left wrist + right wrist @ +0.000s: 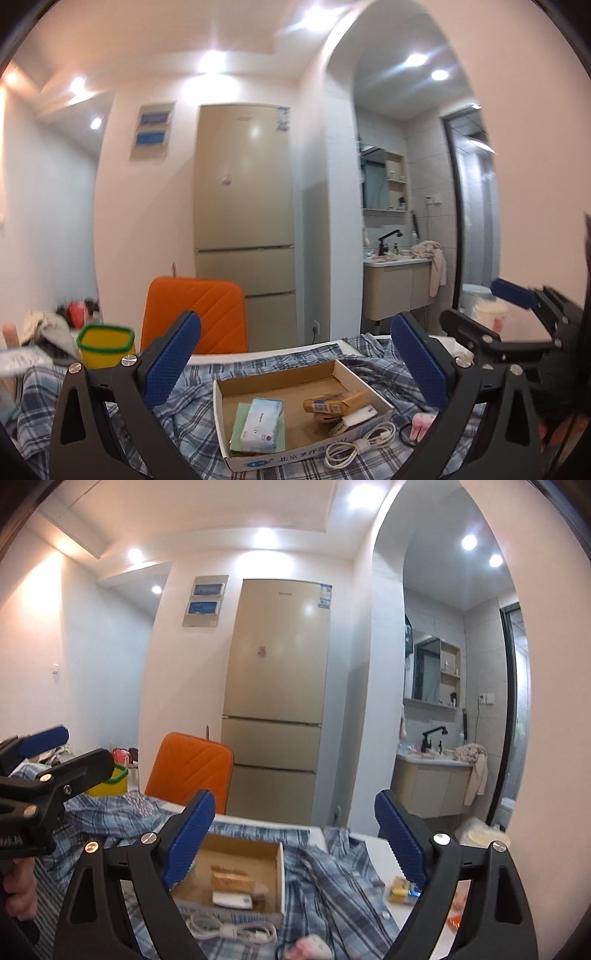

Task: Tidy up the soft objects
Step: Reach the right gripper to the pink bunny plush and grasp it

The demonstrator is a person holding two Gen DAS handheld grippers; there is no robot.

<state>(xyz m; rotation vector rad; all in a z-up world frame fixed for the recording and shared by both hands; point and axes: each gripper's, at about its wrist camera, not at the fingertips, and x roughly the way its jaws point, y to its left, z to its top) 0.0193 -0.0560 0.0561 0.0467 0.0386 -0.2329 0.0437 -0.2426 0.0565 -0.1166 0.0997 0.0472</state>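
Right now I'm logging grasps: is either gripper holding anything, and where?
Nothing is held. The left gripper and right gripper both stand open and empty above the plaid shirt.

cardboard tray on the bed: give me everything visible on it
The cardboard tray is a shallow open-topped box, brown inside, white outside with blue printed characters on its front wall. It lies flat on the plaid shirt. Inside: a tissue pack over a green sheet, a yellow-brown packet and a white item. A coiled white cable lies against its front wall.

Blue Chinese characters, partly legible as "北京", are printed on the front wall of the cardboard box (258,461) directly ahead of the left gripper (295,365). The remaining print is unreadable.
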